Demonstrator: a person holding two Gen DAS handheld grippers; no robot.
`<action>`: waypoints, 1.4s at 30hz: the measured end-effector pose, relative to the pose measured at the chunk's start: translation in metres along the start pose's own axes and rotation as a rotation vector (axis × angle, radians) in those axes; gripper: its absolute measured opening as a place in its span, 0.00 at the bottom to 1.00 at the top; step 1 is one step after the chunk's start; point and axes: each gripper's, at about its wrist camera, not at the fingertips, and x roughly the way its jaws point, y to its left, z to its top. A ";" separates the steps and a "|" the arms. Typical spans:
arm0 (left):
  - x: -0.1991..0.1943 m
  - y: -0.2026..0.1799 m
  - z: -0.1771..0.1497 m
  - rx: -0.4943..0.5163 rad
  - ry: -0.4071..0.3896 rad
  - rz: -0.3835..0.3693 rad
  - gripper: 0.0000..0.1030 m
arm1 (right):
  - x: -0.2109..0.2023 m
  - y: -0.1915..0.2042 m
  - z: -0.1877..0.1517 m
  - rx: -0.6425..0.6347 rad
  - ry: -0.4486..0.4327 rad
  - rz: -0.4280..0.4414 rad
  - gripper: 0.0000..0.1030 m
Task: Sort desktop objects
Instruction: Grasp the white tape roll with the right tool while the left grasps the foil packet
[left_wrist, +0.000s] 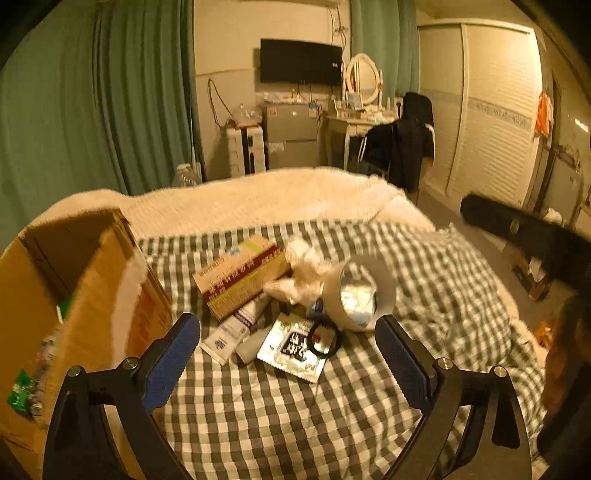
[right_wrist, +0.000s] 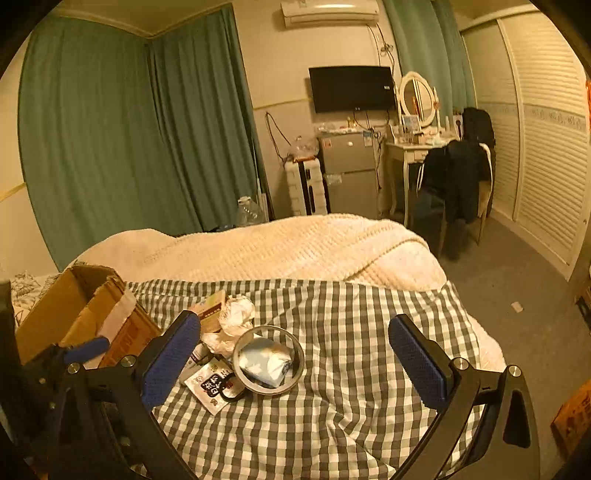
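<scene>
Both my left gripper and right gripper gape wide, empty. Foil sachet: light, slippery, flat; I'd pinch its raised edge. Cardboard box near.

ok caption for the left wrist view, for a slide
Open left gripper hovering over a pile of small items beside a cardboard box on a checked bedspread.

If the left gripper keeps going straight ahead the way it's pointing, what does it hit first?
Probably the flat printed sachet with the black ring lying on it, centred between the open left gripper fingers; depth is uncertain.
</scene>
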 end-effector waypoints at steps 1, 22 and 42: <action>0.007 0.000 -0.003 0.004 0.018 0.002 0.95 | 0.005 -0.001 -0.002 0.000 0.012 -0.002 0.99; 0.093 0.008 -0.040 0.075 0.211 0.033 0.86 | 0.105 -0.021 -0.045 0.065 0.249 0.007 0.56; 0.089 -0.018 -0.054 0.212 0.142 0.030 0.05 | 0.114 0.005 -0.047 0.006 0.286 0.039 0.04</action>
